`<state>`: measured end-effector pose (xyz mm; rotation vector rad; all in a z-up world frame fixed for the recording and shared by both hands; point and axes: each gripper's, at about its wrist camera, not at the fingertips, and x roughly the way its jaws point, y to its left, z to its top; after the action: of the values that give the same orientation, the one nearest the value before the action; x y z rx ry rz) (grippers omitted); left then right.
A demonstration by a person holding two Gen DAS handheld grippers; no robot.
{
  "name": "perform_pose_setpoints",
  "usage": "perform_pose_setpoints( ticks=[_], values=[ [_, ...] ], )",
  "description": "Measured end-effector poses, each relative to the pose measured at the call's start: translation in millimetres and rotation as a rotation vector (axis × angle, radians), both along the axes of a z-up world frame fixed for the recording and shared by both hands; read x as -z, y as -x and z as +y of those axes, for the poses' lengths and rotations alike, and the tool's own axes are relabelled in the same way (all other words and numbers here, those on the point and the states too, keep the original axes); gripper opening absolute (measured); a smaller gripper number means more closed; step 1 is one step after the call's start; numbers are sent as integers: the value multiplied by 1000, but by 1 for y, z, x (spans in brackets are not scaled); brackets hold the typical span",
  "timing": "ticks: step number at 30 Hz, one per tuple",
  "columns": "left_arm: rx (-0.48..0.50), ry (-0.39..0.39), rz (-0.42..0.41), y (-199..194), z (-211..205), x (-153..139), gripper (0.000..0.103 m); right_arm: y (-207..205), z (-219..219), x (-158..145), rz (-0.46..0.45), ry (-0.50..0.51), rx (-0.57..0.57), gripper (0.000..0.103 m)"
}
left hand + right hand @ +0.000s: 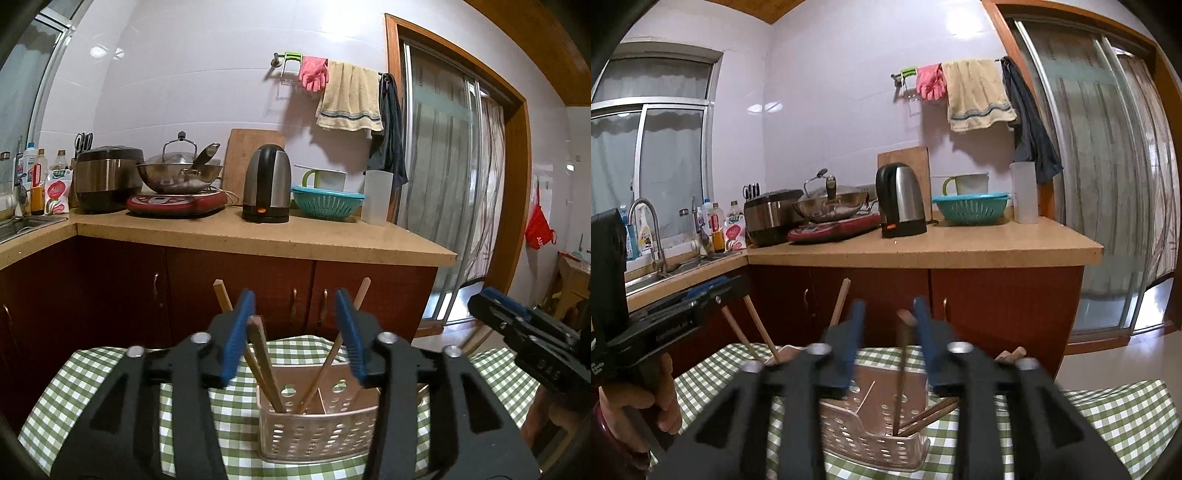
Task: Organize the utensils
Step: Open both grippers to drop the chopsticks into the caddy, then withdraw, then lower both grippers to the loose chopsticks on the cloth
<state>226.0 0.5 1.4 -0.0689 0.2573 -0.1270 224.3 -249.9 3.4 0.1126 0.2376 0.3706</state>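
A pale perforated plastic utensil holder (pixel 317 432) stands on the green checked tablecloth (pixel 81 398). Several wooden chopsticks (pixel 264 363) lean in it. My left gripper (pixel 295 332) hovers just above the holder, open and empty, its blue pads either side of the chopsticks. In the right wrist view the holder (pixel 871 428) lies below my right gripper (pixel 888 343), which is open, with one dark chopstick (pixel 900 373) standing upright between the jaws, untouched by them. More chopsticks (pixel 931 415) lean low in the holder. The right gripper also shows in the left view (pixel 517 325).
A kitchen counter (pixel 258 232) with red cabinets stands close behind the table. It carries a kettle (pixel 266 184), wok, rice cooker, teal colander (pixel 327 203) and bottles. A sink is at far left. A sliding glass door (pixel 450 192) is at right.
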Motion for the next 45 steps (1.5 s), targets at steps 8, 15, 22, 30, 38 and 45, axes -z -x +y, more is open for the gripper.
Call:
perform_pose_setpoints(
  ticks=[8,15,22,30,38,45],
  values=[
    [8,-3,0,18,2,-4,69,23,-2,-12,-44,21,7,52],
    [8,-30,-21,40,-1,-10,71,49,-10,-20,-67,26,13,52],
    [2,-27,-23,65,0,-8,71,73,-18,-9,-39,40,22,52],
    [-19,-32,20,87,2,11,71,90,-23,11,17,38,30,52],
    [-57,-68,77,110,7,42,71,110,-25,46,100,54,34,52],
    [-78,-75,134,129,13,71,71,127,-31,78,171,71,47,52]
  ],
)
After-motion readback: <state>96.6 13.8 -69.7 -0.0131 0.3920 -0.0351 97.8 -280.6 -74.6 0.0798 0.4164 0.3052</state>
